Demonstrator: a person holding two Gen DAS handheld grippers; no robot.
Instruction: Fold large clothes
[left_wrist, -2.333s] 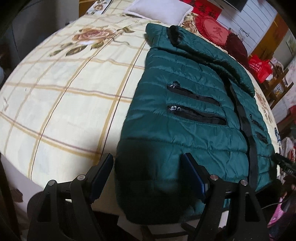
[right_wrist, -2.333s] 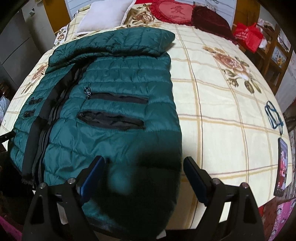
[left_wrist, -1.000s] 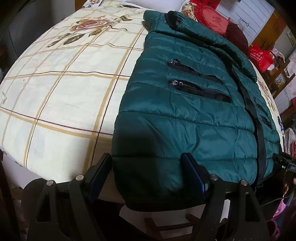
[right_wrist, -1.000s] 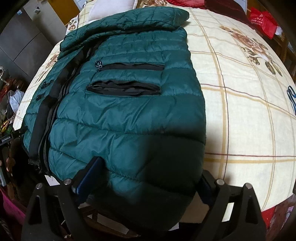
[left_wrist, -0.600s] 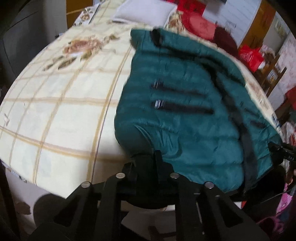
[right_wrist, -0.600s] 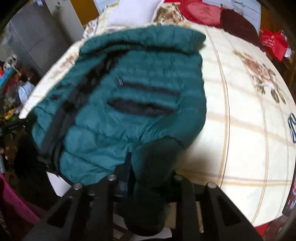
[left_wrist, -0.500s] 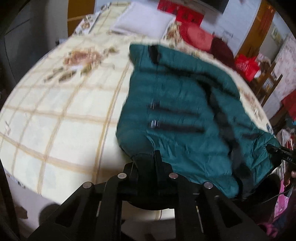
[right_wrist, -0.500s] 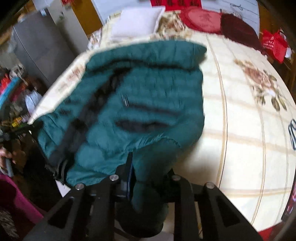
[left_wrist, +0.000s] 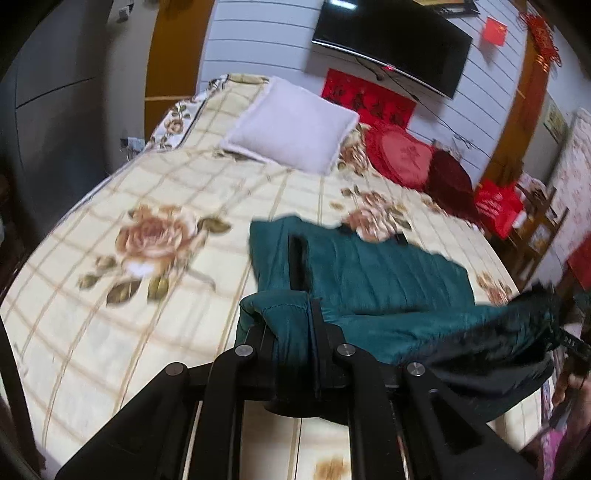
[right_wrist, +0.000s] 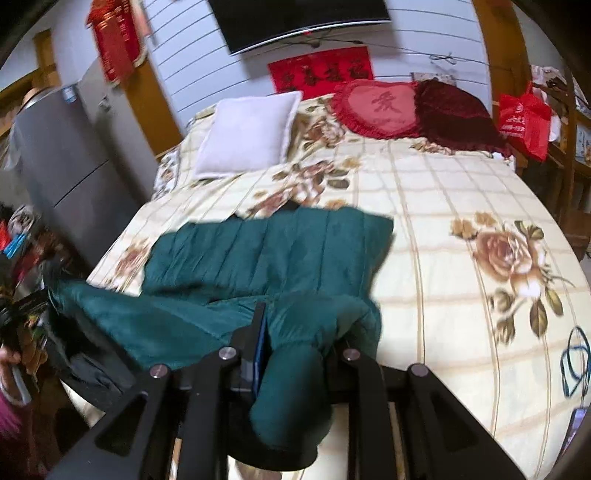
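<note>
The left gripper (left_wrist: 312, 325) and right gripper (right_wrist: 295, 354) are each pinching a hem corner of the quilted dark-green puffer jacket (left_wrist: 369, 280), lifting it to fold over itself.

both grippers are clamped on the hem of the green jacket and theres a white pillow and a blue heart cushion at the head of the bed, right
Not quite: the heart cushion is red, not blue, as the right wrist view shows. Both the left gripper and right gripper do clamp the green jacket, and the white pillow is there.
</note>
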